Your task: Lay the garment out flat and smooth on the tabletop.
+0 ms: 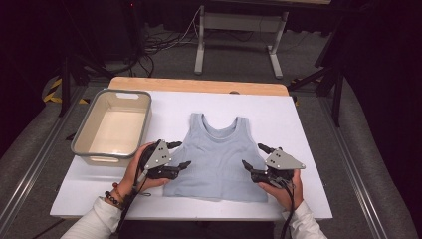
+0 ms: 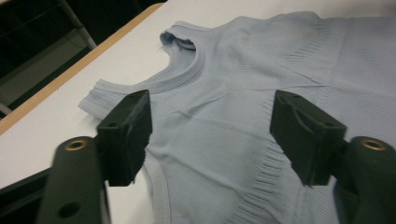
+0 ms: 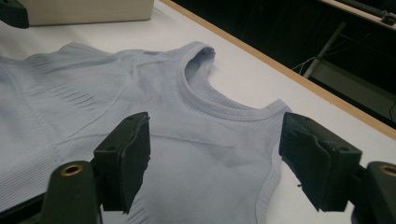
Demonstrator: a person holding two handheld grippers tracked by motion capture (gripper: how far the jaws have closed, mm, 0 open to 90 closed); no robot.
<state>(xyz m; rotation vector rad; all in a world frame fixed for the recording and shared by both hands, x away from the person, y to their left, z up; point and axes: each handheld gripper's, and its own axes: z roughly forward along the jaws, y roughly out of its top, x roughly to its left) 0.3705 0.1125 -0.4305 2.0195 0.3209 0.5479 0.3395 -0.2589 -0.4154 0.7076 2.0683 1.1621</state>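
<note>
A: From the high view, the vest [image 1: 217, 157] lies flat and face up in the middle of the white worktop [image 1: 308, 129], neck toward the far edge. The left tongs [image 1: 182, 155] sit at its left side, the right tongs [image 1: 252, 158] at its right side, both level with the lower armholes. A bin [image 1: 87, 127] stands well to the left, with nothing visible in it

B: What could go wrong from there?

A: My guess is a lopsided pick. If one side bites cloth and the other only skims it, the vest would drag and bunch. Biting too deep could also catch both layers unevenly

B: And the left gripper view?

A: The left tongs [image 2: 211, 130] are spread wide, with nothing pinched. The vest [image 2: 224, 93] lies under and beyond them; its armhole edge runs just beside one pad. Whether a pad brushes the cloth I cannot tell

B: Same on the other side?

A: In the right gripper view the right tongs [image 3: 215, 161] are spread just as wide and hold nothing. The vest [image 3: 187, 140] runs beneath the gap, its armhole seam curving near the far pad, with bare worktop [image 3: 243, 79] past it. A pad closing on that seam alone could slip off the ribbed edge
</note>
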